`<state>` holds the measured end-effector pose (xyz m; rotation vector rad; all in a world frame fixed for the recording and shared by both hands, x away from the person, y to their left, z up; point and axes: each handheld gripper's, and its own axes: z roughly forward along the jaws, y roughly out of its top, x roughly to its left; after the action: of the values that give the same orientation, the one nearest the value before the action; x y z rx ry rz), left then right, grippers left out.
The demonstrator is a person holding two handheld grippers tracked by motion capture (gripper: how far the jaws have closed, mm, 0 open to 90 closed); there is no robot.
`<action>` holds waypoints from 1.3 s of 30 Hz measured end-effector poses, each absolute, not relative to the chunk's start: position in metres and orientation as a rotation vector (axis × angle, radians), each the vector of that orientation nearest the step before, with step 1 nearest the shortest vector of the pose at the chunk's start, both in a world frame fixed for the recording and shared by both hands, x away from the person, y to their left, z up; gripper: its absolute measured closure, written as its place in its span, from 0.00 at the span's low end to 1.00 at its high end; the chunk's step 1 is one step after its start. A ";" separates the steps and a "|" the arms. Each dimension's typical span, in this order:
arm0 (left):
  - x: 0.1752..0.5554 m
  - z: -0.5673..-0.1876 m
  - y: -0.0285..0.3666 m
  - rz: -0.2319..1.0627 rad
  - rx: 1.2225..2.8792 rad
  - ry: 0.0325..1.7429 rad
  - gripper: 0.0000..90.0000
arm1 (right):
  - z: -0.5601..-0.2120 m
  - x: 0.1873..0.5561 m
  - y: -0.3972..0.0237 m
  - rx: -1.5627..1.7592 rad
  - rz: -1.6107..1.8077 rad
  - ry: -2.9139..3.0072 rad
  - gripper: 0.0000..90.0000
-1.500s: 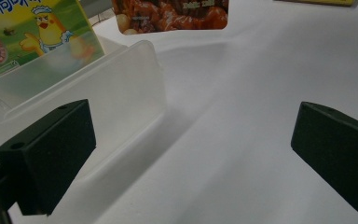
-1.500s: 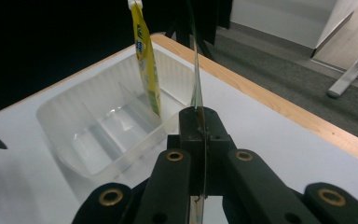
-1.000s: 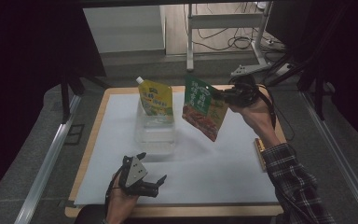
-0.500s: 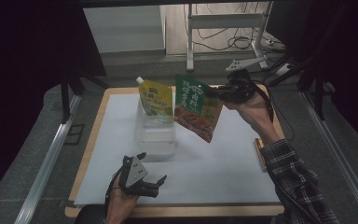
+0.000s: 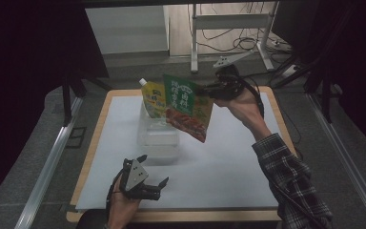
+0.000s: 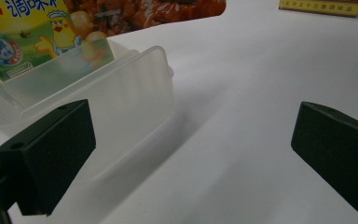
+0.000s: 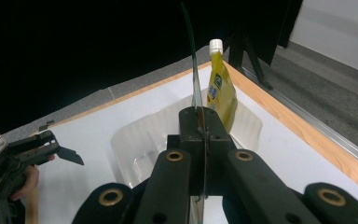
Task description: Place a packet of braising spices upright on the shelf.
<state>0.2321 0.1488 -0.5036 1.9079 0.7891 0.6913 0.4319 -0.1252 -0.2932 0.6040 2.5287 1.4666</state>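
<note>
A green sauce pouch [image 5: 187, 106] hangs in the air over the clear plastic container [image 5: 159, 139], with my right gripper [image 5: 210, 90] shut on its upper right edge. In the right gripper view the green pouch [image 7: 193, 70] shows edge-on, pinched between the jaws of the right gripper [image 7: 200, 122]. A yellow pouch [image 5: 153, 99] with a white cap stands inside the container, leaning at its far end. My left gripper [image 5: 153, 170] rests near the table's front edge, open, with nothing between its jaws. The left gripper [image 6: 191, 156] faces the container [image 6: 121, 102] and the yellow pouch [image 6: 28, 37].
The container sits on a white mat [image 5: 228, 171] over a wooden table [image 5: 91, 157]. A flat yellow box [image 6: 321, 5] lies on the mat farther to the right. Metal rails [image 5: 43, 171] run beside the table, and a frame with cables [image 5: 228, 28] stands behind it.
My right gripper has carried the green pouch to the left, so that it now hangs over the container, in front of the yellow pouch. The left gripper has stayed still.
</note>
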 end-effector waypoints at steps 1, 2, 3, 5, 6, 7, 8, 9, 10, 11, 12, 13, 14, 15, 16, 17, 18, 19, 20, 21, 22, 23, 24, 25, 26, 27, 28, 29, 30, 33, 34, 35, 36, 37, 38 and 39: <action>0.232 -0.503 0.149 0.693 1.908 0.790 0.00 | -0.293 0.433 -0.122 0.603 1.463 2.532 0.99; 0.232 -0.503 0.150 0.695 1.908 0.791 0.00 | -0.293 0.434 -0.119 0.600 1.463 2.533 0.99; 0.232 -0.503 0.150 0.696 1.909 0.793 0.00 | -0.293 0.435 -0.116 0.595 1.464 2.538 0.99; 0.232 -0.502 0.151 0.700 1.902 0.798 0.00 | -0.294 0.437 -0.110 0.588 1.467 2.543 0.99; 0.232 -0.502 0.151 0.698 1.892 0.801 0.00 | -0.294 0.438 -0.108 0.584 1.470 2.546 0.99; 0.232 -0.502 0.152 0.702 1.900 0.799 0.00 | -0.294 0.440 -0.104 0.575 1.472 2.549 0.99; 0.232 -0.502 0.152 0.701 1.895 0.801 0.00 | -0.295 0.441 -0.101 0.570 1.472 2.552 0.99; 0.232 -0.501 0.153 0.703 1.895 0.800 0.00 | -0.295 0.442 -0.099 0.567 1.474 2.556 0.99; 0.232 -0.501 0.153 0.703 1.893 0.800 0.00 | -0.296 0.444 -0.096 0.562 1.476 2.556 0.99; 0.232 -0.501 0.153 0.703 1.893 0.801 0.00 | -0.296 0.445 -0.093 0.559 1.478 2.558 0.99; 0.232 -0.501 0.153 0.702 1.892 0.801 0.00 | -0.297 0.446 -0.090 0.558 1.479 2.561 0.99; 0.232 -0.501 0.153 0.700 1.891 0.801 0.00 | -0.297 0.448 -0.087 0.549 1.481 2.561 0.99; 0.232 -0.501 0.153 0.701 1.892 0.799 0.00 | -0.298 0.449 -0.085 0.547 1.478 2.563 0.99; 0.232 -0.501 0.154 0.701 1.891 0.798 0.00 | -0.298 0.450 -0.082 0.539 1.481 2.561 0.99; 0.232 -0.500 0.154 0.704 1.890 0.799 0.00 | -0.298 0.451 -0.079 0.540 1.480 2.565 0.99; 0.232 -0.500 0.155 0.703 1.888 0.799 0.00 | -0.299 0.452 -0.076 0.528 1.484 2.562 0.99; 0.231 -0.500 0.156 0.705 1.885 0.801 0.00 | -0.300 0.453 -0.073 0.529 1.482 2.564 0.99; 0.231 -0.500 0.156 0.704 1.883 0.803 0.00 | -0.300 0.455 -0.071 0.527 1.482 2.567 0.99; 0.231 -0.500 0.156 0.702 1.877 0.807 0.00 | -0.301 0.456 -0.068 0.526 1.481 2.569 0.99; 0.231 -0.500 0.156 0.702 1.878 0.806 0.00 | -0.302 0.458 -0.066 0.522 1.481 2.570 0.99; 0.231 -0.500 0.156 0.701 1.878 0.806 0.00 | -0.302 0.459 -0.064 0.517 1.481 2.571 0.99; 0.231 -0.500 0.156 0.700 1.879 0.804 0.00 | -0.303 0.461 -0.061 0.512 1.479 2.573 0.99; 0.231 -0.500 0.156 0.700 1.881 0.802 0.00 | -0.304 0.462 -0.058 0.512 1.476 2.575 0.99; 0.231 -0.500 0.156 0.701 1.883 0.800 0.00 | -0.305 0.464 -0.056 0.512 1.476 2.577 0.99; 0.231 -0.500 0.155 0.699 1.884 0.798 0.00 | -0.306 0.466 -0.055 0.509 1.478 2.579 0.99; 0.231 -0.500 0.155 0.698 1.886 0.797 0.00 | -0.307 0.467 -0.053 0.514 1.477 2.582 0.99; 0.231 -0.500 0.155 0.697 1.886 0.797 0.00 | -0.308 0.469 -0.051 0.512 1.480 2.582 0.99; 0.231 -0.500 0.155 0.697 1.887 0.797 0.00 | -0.308 0.470 -0.049 0.514 1.480 2.582 0.99; 0.231 -0.500 0.155 0.697 1.886 0.797 0.00 | -0.309 0.472 -0.047 0.514 1.486 2.582 0.99; 0.231 -0.500 0.156 0.697 1.885 0.797 0.00 | -0.311 0.476 -0.042 0.515 1.493 2.580 0.99; 0.231 -0.500 0.156 0.696 1.885 0.796 0.00 | -0.312 0.477 -0.040 0.524 1.497 2.580 0.99; 0.231 -0.500 0.156 0.695 1.887 0.795 0.00 | -0.313 0.478 -0.038 0.520 1.496 2.579 0.99; 0.231 -0.500 0.156 0.693 1.888 0.794 0.00 | -0.314 0.479 -0.036 0.518 1.497 2.581 0.99; 0.231 -0.500 0.155 0.691 1.888 0.794 0.00 | -0.316 0.480 -0.034 0.519 1.498 2.582 0.99; 0.231 -0.500 0.155 0.690 1.890 0.793 0.00 | -0.317 0.481 -0.033 0.519 1.500 2.584 0.99; 0.231 -0.500 0.155 0.690 1.891 0.793 0.00 | -0.318 0.481 -0.031 0.521 1.500 2.584 0.99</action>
<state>0.2312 0.1551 -0.4998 1.8910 0.7933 0.6899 0.4813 -0.0313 -0.3184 0.5209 2.5842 1.5001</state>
